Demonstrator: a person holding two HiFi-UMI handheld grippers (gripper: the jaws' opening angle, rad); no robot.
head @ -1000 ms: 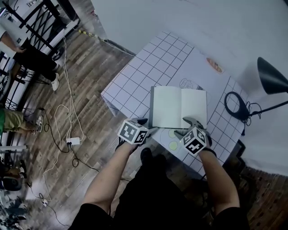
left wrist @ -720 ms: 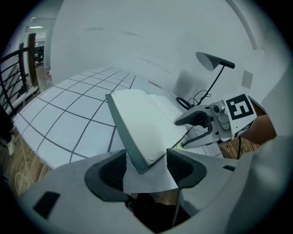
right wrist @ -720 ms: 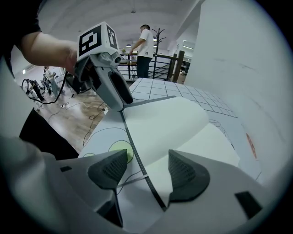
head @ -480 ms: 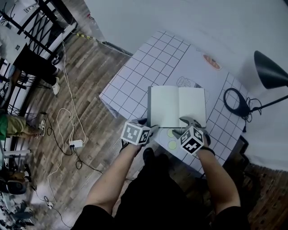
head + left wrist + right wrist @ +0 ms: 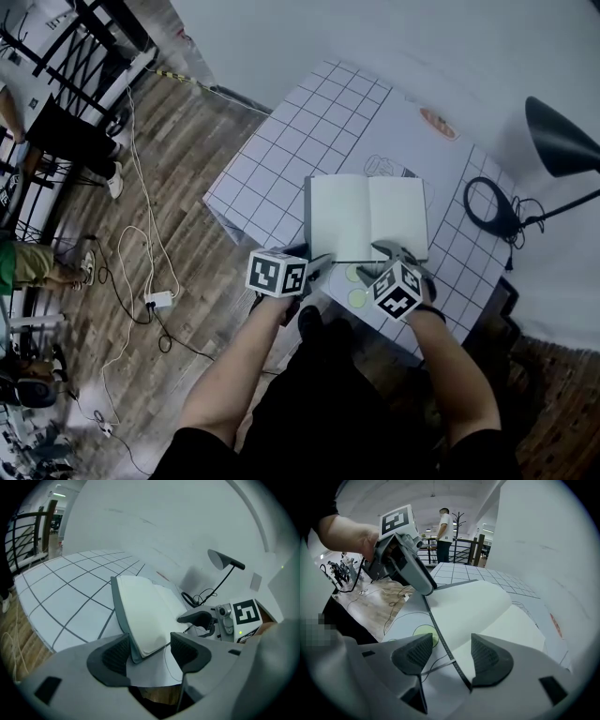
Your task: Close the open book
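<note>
The open book (image 5: 366,217) lies flat on the gridded white table (image 5: 300,141), blank pages up, grey cover edge at its left. My left gripper (image 5: 322,265) is at the book's near left corner. In the left gripper view that corner (image 5: 140,646) sits between the open jaws (image 5: 150,651), untouched by the pads. My right gripper (image 5: 389,251) is over the book's near edge. In the right gripper view its jaws (image 5: 450,654) straddle the cover's edge (image 5: 447,653); they have just been closing a little, and the pads stand clear of it.
A black desk lamp (image 5: 561,139) and a coiled black cable (image 5: 489,208) stand at the table's right. Green dots (image 5: 359,298) mark the mat near the front edge. Cables and a power strip (image 5: 155,298) lie on the wooden floor at left. A person (image 5: 445,524) stands far off.
The left gripper has rolled slightly at the book's corner. The right gripper stays at the near edge, its jaws a little narrower. The book still lies open.
</note>
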